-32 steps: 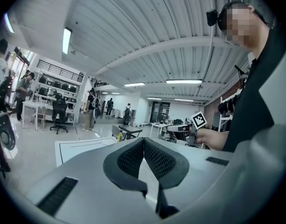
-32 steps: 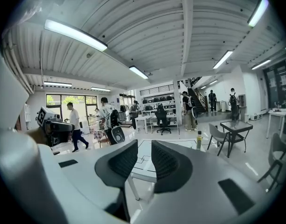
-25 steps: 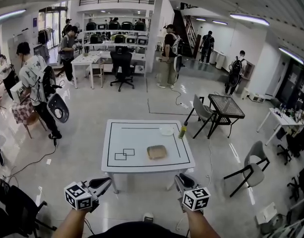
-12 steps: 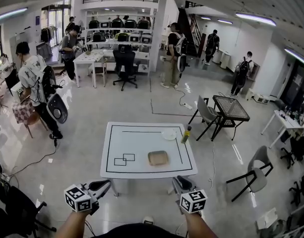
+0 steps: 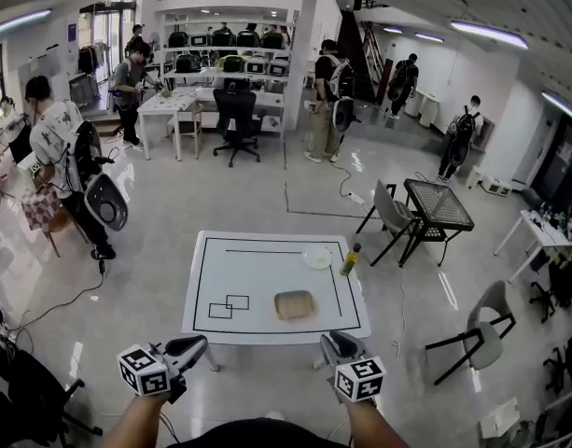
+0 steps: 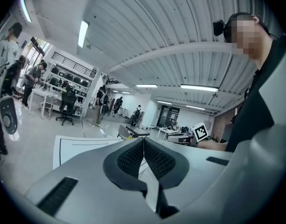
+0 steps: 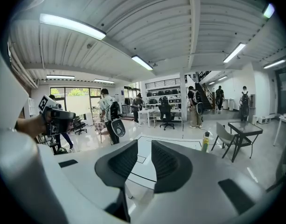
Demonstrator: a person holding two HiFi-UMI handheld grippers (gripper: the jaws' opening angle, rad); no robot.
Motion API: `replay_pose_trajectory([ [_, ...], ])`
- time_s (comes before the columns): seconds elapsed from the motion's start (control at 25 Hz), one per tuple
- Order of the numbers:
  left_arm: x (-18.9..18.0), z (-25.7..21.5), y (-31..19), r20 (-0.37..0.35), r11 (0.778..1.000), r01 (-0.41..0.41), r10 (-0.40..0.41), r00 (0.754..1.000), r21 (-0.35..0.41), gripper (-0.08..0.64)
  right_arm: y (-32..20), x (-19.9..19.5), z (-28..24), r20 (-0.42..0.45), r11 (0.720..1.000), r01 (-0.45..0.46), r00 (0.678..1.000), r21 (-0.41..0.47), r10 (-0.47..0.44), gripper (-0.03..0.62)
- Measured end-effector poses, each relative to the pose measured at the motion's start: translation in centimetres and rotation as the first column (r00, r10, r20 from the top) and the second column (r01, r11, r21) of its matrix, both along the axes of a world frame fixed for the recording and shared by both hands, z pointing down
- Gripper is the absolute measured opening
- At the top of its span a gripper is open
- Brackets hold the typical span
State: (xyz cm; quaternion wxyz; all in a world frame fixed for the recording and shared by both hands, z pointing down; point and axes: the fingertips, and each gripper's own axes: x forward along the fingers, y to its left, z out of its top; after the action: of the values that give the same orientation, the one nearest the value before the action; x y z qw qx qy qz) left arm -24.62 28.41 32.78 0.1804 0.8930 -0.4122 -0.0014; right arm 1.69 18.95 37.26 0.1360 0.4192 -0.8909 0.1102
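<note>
- Overhead, the head view alone takes in both tools along the bottom edge. The left gripper (image 5: 194, 345) is at lower left and the right gripper (image 5: 332, 342) at lower right, both short of the near edge of the white table (image 5: 267, 320) at centre frame and not touching it.
- Only that view lays out the tabletop: a tan tray (image 5: 295, 303) right of centre, a pale dish (image 5: 316, 257) toward the far right corner, and a yellow-green bottle (image 5: 345, 259) at the right edge.
- The left gripper view shows its fingers pressed together, tips touching, with nothing between them. At upper right it also catches the head camera (image 6: 219, 28), which the head view cannot see.
- The right gripper view shows its fingers a narrow gap apart and holding nothing. The table's top shows through the gap, and the other tool sits at the left edge.
- For markings, each marker cube (image 5: 144, 370) bears black-and-white square patterns. The table carries a black outline and two small overlapping squares (image 5: 228, 306).
- Compared with a second ago, the table sits slightly lower in the head view. Both finger settings are unchanged.
</note>
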Motion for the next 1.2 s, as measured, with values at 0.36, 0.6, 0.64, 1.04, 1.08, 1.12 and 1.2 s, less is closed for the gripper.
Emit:
replay_pose_trajectory([
  [0.36,2.0,-0.5,-5.2,-0.008,1.000,0.001,-0.001,1.000,-0.007,0.023,-5.2,1.2,0.9,0.055,0.998,0.031,0.998,-0.054,-0.027,0.104],
  [0.6,3.3,-0.2,-8.2,-0.018,0.999,0.031,-0.031,0.999,-0.010,0.023,-9.0,2.1,2.0,0.066,0.996,0.065,0.996,-0.063,-0.061,0.104],
  [0.64,3.5,-0.2,-8.6,-0.015,0.999,0.037,-0.037,0.999,-0.015,0.023,-9.5,2.1,2.1,0.068,0.995,0.071,0.995,-0.065,-0.067,0.104],
  [1.04,6.2,0.4,-12.6,0.006,0.999,0.038,-0.038,0.999,-0.015,0.023,-13.7,3.5,3.1,0.077,0.990,0.117,0.991,-0.081,-0.111,0.104],
  [1.08,6.6,0.4,-13.1,0.008,0.999,0.036,-0.035,0.999,-0.015,0.023,-14.2,3.7,3.1,0.076,0.989,0.120,0.991,-0.081,-0.114,0.104],
  [1.12,7.1,0.4,-13.6,0.009,0.999,0.034,-0.033,0.999,-0.014,0.023,-14.6,4.0,3.1,0.075,0.989,0.123,0.990,-0.079,-0.117,0.104],
  [1.2,8.2,0.2,-14.4,0.008,1.000,0.029,-0.029,1.000,-0.008,0.023,-15.3,4.7,3.2,0.071,0.988,0.130,0.990,-0.077,-0.125,0.104],
])
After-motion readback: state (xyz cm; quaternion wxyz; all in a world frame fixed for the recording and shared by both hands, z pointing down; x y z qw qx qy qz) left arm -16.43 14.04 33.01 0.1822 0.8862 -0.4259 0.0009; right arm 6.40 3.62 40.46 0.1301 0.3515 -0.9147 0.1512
